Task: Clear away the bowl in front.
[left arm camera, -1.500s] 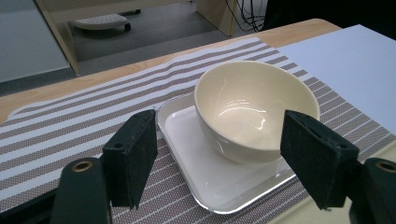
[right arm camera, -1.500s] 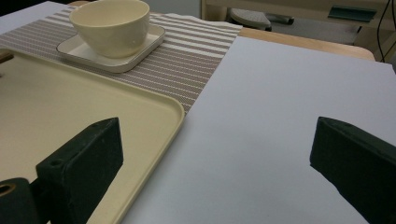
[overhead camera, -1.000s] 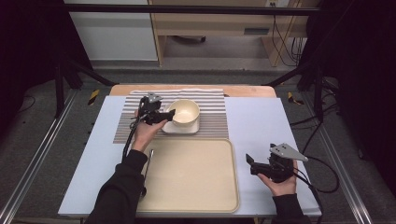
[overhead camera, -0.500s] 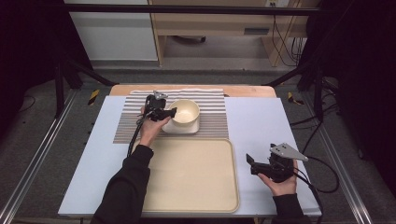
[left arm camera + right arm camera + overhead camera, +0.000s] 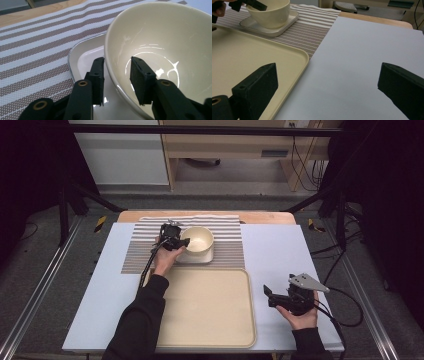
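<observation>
A cream bowl (image 5: pixel 200 239) (image 5: pixel 155 32) (image 5: pixel 268 15) stands on a small square white plate (image 5: pixel 207 256) (image 5: pixel 82 55) (image 5: pixel 284 25) on the striped mat. My left gripper (image 5: pixel 184 242) (image 5: pixel 117 62) is at the bowl's left rim and straddles it, one jaw outside the wall and the other inside. A gap still shows between the inner jaw and the wall, so it is open. My right gripper (image 5: pixel 267 296) (image 5: pixel 329 75) hovers low over the white sheet at the right of the tray, jaws wide open and holding nothing.
A large beige tray (image 5: pixel 210 305) (image 5: pixel 249 57) lies at the table's front centre. The brown-striped mat (image 5: pixel 145 245) (image 5: pixel 30 50) covers the back, over a white sheet (image 5: pixel 280 250) (image 5: pixel 362 50). Black frame bars and cables surround the table.
My left gripper has slid a little to the right, onto the bowl's rim. The right gripper has stayed where it was.
</observation>
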